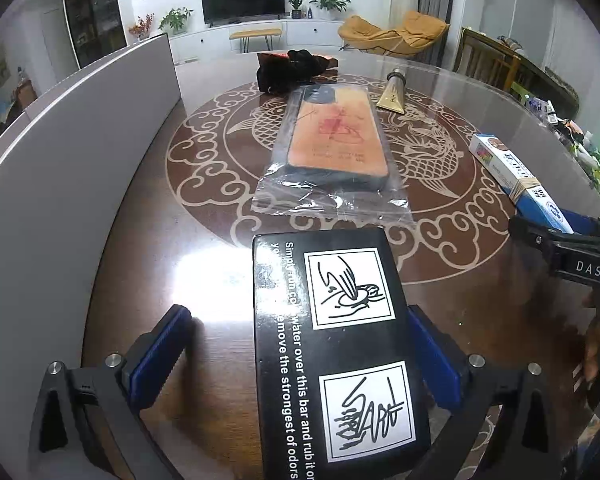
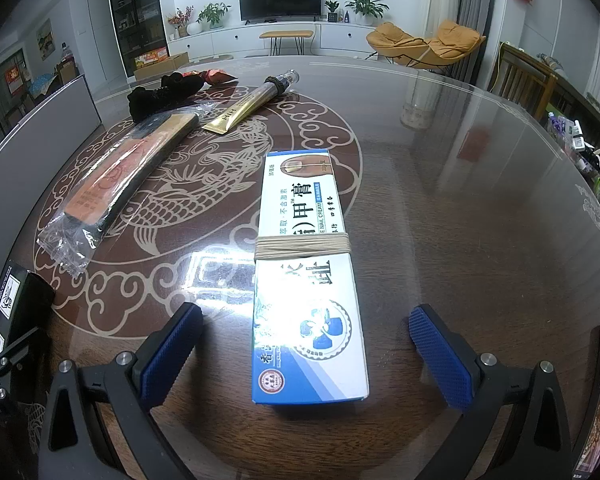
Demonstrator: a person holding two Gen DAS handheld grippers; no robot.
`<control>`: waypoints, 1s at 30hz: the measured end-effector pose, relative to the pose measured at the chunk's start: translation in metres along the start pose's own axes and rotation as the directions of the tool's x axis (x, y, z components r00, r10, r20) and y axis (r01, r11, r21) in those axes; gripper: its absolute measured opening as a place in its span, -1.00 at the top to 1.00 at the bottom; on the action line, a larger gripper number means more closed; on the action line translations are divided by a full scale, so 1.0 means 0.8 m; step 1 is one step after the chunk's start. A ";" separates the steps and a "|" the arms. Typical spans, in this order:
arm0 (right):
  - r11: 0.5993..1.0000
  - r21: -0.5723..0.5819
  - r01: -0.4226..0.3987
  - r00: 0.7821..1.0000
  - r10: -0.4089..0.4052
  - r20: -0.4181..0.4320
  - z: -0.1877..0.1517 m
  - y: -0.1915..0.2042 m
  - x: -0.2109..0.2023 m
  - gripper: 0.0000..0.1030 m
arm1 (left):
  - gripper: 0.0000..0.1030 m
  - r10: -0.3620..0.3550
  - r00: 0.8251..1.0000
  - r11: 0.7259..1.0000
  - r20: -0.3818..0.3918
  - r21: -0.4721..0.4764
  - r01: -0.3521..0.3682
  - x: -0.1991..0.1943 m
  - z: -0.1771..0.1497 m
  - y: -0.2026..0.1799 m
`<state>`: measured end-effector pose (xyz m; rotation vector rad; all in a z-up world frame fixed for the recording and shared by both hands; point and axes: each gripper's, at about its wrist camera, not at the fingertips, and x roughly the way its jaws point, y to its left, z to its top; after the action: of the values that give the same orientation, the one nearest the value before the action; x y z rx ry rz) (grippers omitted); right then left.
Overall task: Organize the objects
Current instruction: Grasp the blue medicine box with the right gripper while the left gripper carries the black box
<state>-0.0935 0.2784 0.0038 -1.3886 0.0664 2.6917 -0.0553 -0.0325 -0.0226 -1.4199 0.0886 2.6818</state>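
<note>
The left gripper (image 1: 300, 356) has its fingers (image 1: 162, 352) spread wide; the black box (image 1: 332, 344) lies between them on the surface (image 1: 140, 240), with a clear gap on its left side and the right pad close alongside, contact uncertain. The right gripper (image 2: 306, 344) likewise stands apart around the nail cream box (image 2: 306, 264), unclamped. Risk: withdrawing either gripper off-axis may drag its box. The bagged phone case (image 1: 336, 140) lies at 12 o'clock of the black box, just beyond; a forward push would cause a collision.
</note>
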 end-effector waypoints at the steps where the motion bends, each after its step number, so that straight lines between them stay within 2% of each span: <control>1: 1.000 0.000 0.000 1.000 0.000 0.000 0.000 0.000 0.000 -1.00 | -1.00 0.000 1.000 1.000 0.000 0.000 0.000 0.000 0.000 0.000; 17: 1.000 0.000 0.000 1.000 0.000 0.000 -0.001 0.000 -0.001 -1.00 | -1.00 -0.006 1.000 1.000 -0.004 0.003 0.006 0.001 0.000 0.000; 19: 1.000 0.002 0.000 1.000 0.000 -0.001 -0.002 0.000 0.000 -1.00 | -1.00 -0.015 1.000 1.000 -0.024 0.017 0.016 0.001 0.001 -0.001; 22: 1.000 -0.001 -0.002 1.000 0.002 -0.010 -0.001 0.001 0.000 -1.00 | -1.00 -0.038 0.995 0.997 -0.094 0.061 0.044 0.002 0.005 -0.005; 24: 1.000 -0.013 -0.013 0.997 0.012 -0.081 0.009 0.000 0.004 -1.00 | -1.00 -0.048 0.993 0.995 -0.106 0.081 0.056 0.003 0.006 -0.008; 25: 0.999 -0.025 -0.024 0.993 0.020 -0.120 0.018 0.002 0.009 -1.00 | -0.73 -0.048 0.995 0.995 -0.089 0.087 0.056 0.002 0.006 -0.009; 26: 0.999 -0.041 -0.035 0.990 0.029 -0.138 0.028 0.005 0.013 -0.83 | -0.50 -0.054 0.997 0.994 -0.062 0.091 0.059 -0.002 0.007 -0.010; 27: 0.998 -0.051 -0.041 0.991 0.034 -0.128 0.034 0.006 0.014 -0.39 | -0.14 -0.063 0.997 0.992 -0.043 0.105 0.067 -0.006 0.008 -0.014; 29: 0.996 -0.068 -0.050 0.991 0.041 -0.125 0.045 0.009 0.013 0.14 | -0.13 -0.058 0.998 0.990 -0.031 0.123 0.062 -0.008 0.010 -0.018; 30: 0.996 -0.054 -0.071 0.989 0.063 -0.135 0.046 0.008 0.012 0.14 | -0.12 -0.067 0.997 0.991 -0.023 0.118 0.069 -0.010 0.007 -0.017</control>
<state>-0.1298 0.2759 0.0169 -1.6103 0.0462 2.6717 -0.0542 -0.0187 -0.0128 -1.3881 0.1942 2.5624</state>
